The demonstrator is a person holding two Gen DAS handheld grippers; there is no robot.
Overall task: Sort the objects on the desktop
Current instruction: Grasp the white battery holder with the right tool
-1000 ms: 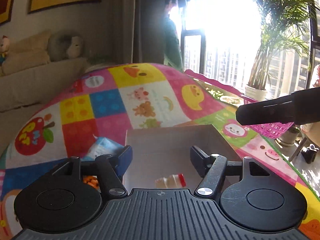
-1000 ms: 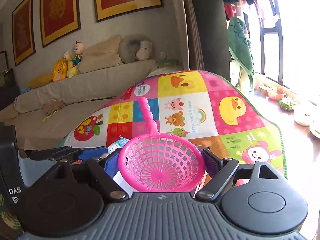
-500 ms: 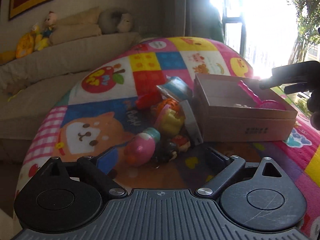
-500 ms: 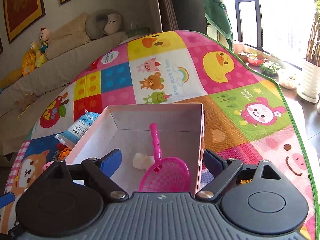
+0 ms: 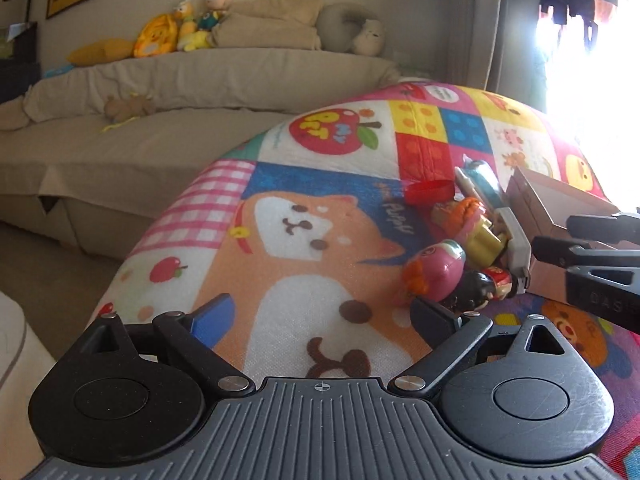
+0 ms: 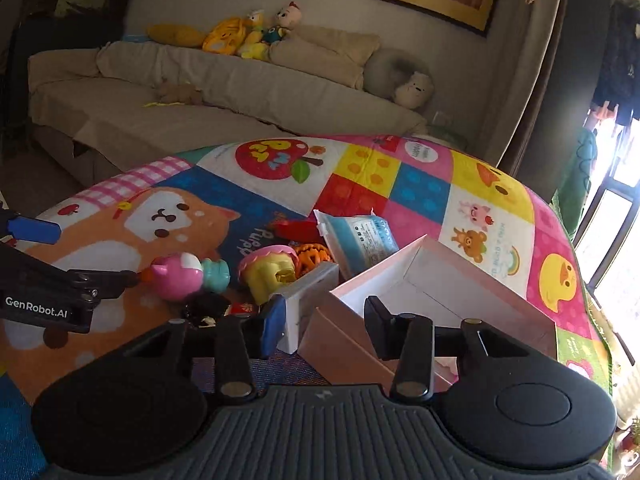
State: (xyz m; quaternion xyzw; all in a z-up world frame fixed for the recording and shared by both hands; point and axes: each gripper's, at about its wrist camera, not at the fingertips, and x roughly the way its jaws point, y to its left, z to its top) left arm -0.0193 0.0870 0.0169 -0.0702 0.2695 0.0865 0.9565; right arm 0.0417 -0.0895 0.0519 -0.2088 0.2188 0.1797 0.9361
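Observation:
Several toys lie in a heap on the colourful play mat (image 5: 280, 240), left of an open pink cardboard box (image 6: 440, 292). Among them are a pink round toy (image 5: 436, 268) (image 6: 180, 276), a yellow and pink cupcake toy (image 6: 272, 268), a blue-white packet (image 6: 360, 240) and a flat white case (image 6: 308, 292). My left gripper (image 5: 320, 312) hangs low over the mat. Its jaws are opening with nothing between them, and its right finger is close beside the pink round toy. My right gripper (image 6: 324, 312) is shut, hovering at the box's near left corner. I see nothing gripped.
A beige sofa (image 6: 200, 92) with cushions and plush toys runs along the far wall behind the mat. Bright windows and a dark curtain (image 6: 560, 80) are on the right. The orange dog print part of the mat (image 5: 320, 248) lies bare in front of my left gripper.
Both views swung left. My right gripper left the pink sieve in the box, moved to the box's near left corner and closed. My left gripper opened wider and sank beside the toy heap.

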